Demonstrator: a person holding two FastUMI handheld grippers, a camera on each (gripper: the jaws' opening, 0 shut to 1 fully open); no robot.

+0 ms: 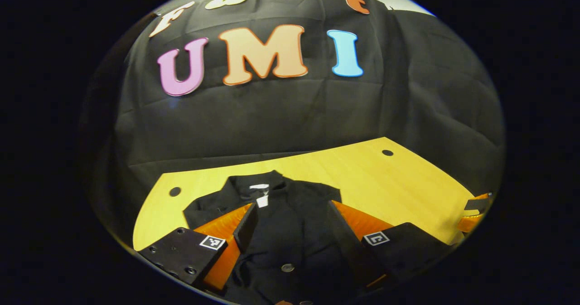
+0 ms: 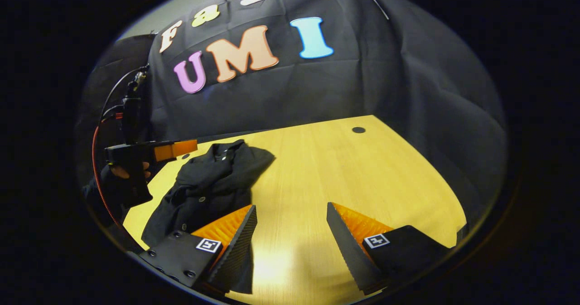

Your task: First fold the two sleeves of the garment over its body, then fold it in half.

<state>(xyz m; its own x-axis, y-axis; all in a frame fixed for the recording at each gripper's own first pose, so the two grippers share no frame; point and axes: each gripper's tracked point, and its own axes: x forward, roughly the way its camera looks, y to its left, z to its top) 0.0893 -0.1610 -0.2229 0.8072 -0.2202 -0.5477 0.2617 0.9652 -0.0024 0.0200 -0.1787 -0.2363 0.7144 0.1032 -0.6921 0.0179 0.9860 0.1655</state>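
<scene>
A black buttoned jacket (image 1: 290,214) lies on the yellow table (image 1: 398,191), its collar and white label (image 1: 262,200) at the far end. My left gripper (image 1: 292,232) hovers open over the jacket's front, one finger on each side of the button line (image 1: 287,267). In the right gripper view the jacket (image 2: 213,182) lies rumpled at the left, and a hand holds the left gripper (image 2: 174,150) above it. My right gripper (image 2: 292,241) stands open over bare table to the right of the jacket; its left finger (image 2: 240,241) overlaps the hem. How the sleeves lie is unclear.
The table (image 2: 362,182) has round cable holes near its far corners (image 1: 387,152) (image 1: 175,191). The black cloth wall (image 2: 362,87) hangs behind it. Wood stretches out to the right of the jacket. The right gripper (image 1: 476,210) peeks in at the right edge of the left gripper view.
</scene>
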